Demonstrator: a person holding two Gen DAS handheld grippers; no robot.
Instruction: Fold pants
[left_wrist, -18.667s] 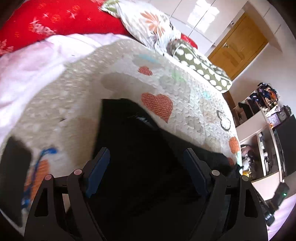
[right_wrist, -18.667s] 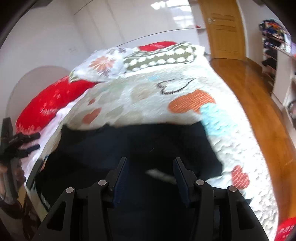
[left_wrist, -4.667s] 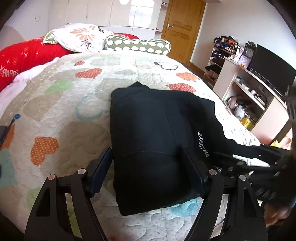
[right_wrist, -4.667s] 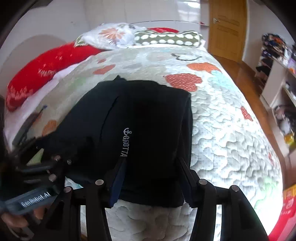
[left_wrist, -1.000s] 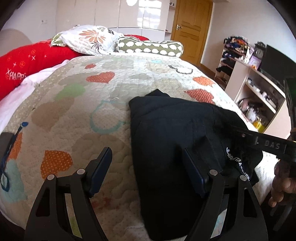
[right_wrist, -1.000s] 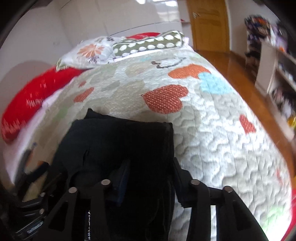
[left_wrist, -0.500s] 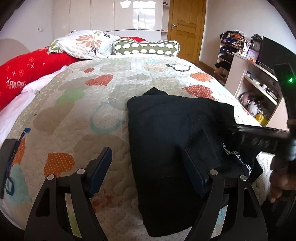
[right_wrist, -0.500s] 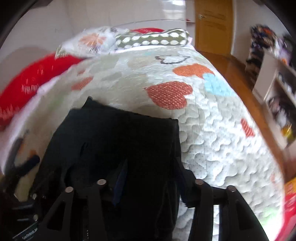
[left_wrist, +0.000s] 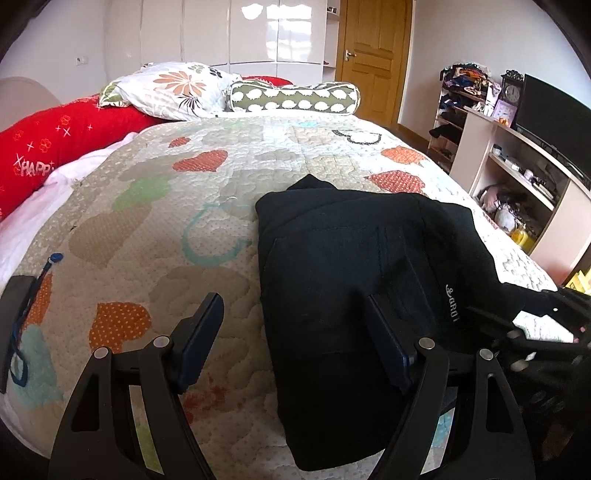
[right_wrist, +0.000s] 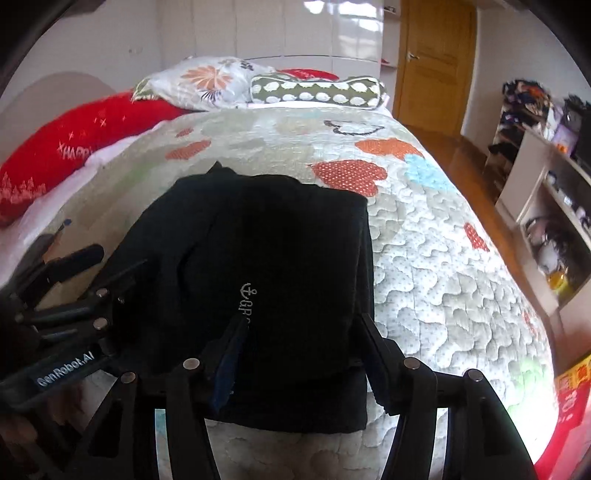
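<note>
The black pants (left_wrist: 343, 280) lie folded into a compact rectangle on the heart-patterned quilt (left_wrist: 155, 206), white lettering on top; they also show in the right wrist view (right_wrist: 266, 266). My left gripper (left_wrist: 295, 343) is open, hovering over the pants' near left edge, holding nothing. My right gripper (right_wrist: 299, 354) is open above the pants' near edge with its fingers astride the fabric, not pinching it. The left gripper shows at the left of the right wrist view (right_wrist: 70, 280).
Pillows (left_wrist: 173, 88) and a red cushion (left_wrist: 48, 147) lie at the bed's head. A dark device with a blue cord (left_wrist: 14, 306) sits at the left bed edge. Shelves and a TV (left_wrist: 546, 110) stand right. A wooden door (left_wrist: 373, 59) is behind.
Over the last second the right gripper drew back and up from the pants, and the raised right flap now lies flat. The left gripper barely moved.
</note>
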